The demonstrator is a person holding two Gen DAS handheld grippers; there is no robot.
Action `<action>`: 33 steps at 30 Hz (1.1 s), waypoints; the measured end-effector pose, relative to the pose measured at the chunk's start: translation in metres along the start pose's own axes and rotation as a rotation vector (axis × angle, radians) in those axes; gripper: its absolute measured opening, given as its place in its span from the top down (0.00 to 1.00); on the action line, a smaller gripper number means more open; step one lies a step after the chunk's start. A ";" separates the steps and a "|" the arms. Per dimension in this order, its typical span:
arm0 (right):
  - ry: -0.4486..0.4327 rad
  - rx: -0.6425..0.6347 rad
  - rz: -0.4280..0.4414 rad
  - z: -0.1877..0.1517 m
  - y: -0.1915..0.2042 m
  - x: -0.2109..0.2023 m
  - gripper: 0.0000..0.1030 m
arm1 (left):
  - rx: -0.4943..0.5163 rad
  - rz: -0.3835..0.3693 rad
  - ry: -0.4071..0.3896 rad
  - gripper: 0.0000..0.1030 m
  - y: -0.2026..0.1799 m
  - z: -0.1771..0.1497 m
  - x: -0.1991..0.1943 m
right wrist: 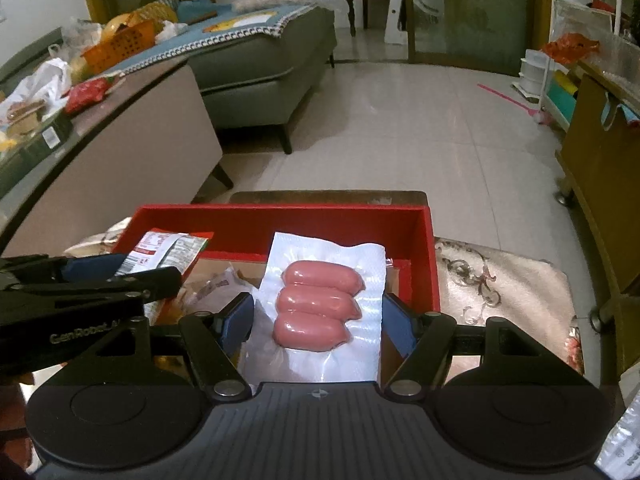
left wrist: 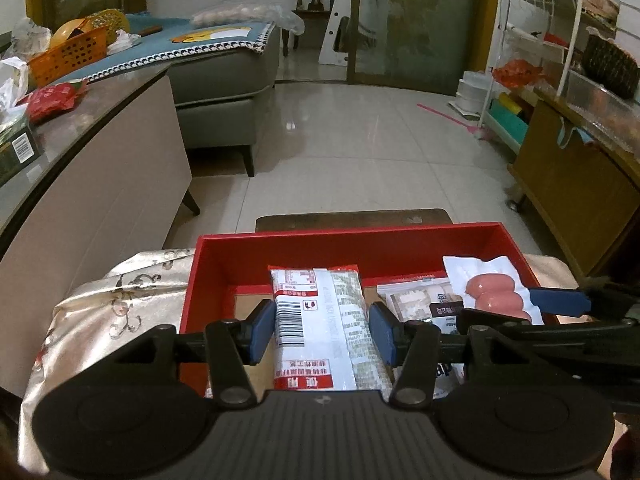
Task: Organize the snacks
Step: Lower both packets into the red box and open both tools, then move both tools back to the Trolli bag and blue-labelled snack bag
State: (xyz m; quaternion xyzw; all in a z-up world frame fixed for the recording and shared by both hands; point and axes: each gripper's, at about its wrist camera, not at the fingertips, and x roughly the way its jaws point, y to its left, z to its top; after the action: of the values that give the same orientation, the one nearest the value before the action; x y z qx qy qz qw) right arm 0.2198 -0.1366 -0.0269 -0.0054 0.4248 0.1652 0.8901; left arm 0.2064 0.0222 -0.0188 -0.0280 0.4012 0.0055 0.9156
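Note:
A red box [left wrist: 280,246] [right wrist: 248,220] stands on a patterned cloth. My left gripper [left wrist: 322,332] is shut on a white snack packet with a barcode [left wrist: 320,320] and holds it over the box; the packet also shows in the right wrist view [right wrist: 164,250]. My right gripper [right wrist: 318,322] is shut on a clear vacuum pack of three pink sausages [right wrist: 320,304] over the box's right part; the pack also shows in the left wrist view [left wrist: 496,294]. More white packets [left wrist: 420,300] lie in the box.
A patterned cloth [left wrist: 120,304] [right wrist: 500,292] covers the surface under the box. A cabinet top at left holds a red bag [left wrist: 52,98], an orange basket [left wrist: 68,58] and bags. A grey sofa [left wrist: 228,76] stands behind, a wooden cabinet [left wrist: 572,184] at right.

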 end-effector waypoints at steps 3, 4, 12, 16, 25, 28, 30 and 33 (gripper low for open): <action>0.010 0.002 -0.007 -0.001 -0.002 0.007 0.27 | 0.009 0.000 0.005 0.56 -0.002 0.001 0.005; 0.012 -0.002 -0.013 -0.002 -0.002 0.009 0.27 | 0.013 0.003 0.005 0.56 -0.003 0.001 0.007; 0.007 0.012 -0.019 0.000 -0.008 0.015 0.25 | 0.012 0.011 0.017 0.50 -0.008 0.004 0.012; 0.010 0.022 -0.024 0.000 -0.012 0.014 0.23 | 0.021 0.017 0.017 0.47 -0.010 0.004 0.010; -0.010 0.022 -0.038 0.004 -0.008 -0.003 0.23 | 0.012 0.019 -0.012 0.39 -0.008 0.008 -0.009; -0.017 0.020 -0.041 0.005 -0.005 -0.010 0.23 | 0.006 0.015 -0.022 0.37 -0.007 0.008 -0.017; -0.019 0.022 -0.037 0.006 -0.004 -0.015 0.22 | 0.006 0.010 -0.024 0.36 -0.005 0.008 -0.022; -0.023 0.022 -0.031 0.005 -0.001 -0.025 0.21 | 0.010 0.000 -0.035 0.34 -0.002 0.007 -0.035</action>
State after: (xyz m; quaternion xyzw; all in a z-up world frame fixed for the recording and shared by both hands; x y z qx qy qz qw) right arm 0.2097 -0.1440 -0.0050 -0.0006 0.4162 0.1466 0.8974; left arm 0.1883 0.0215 0.0116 -0.0235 0.3851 0.0042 0.9226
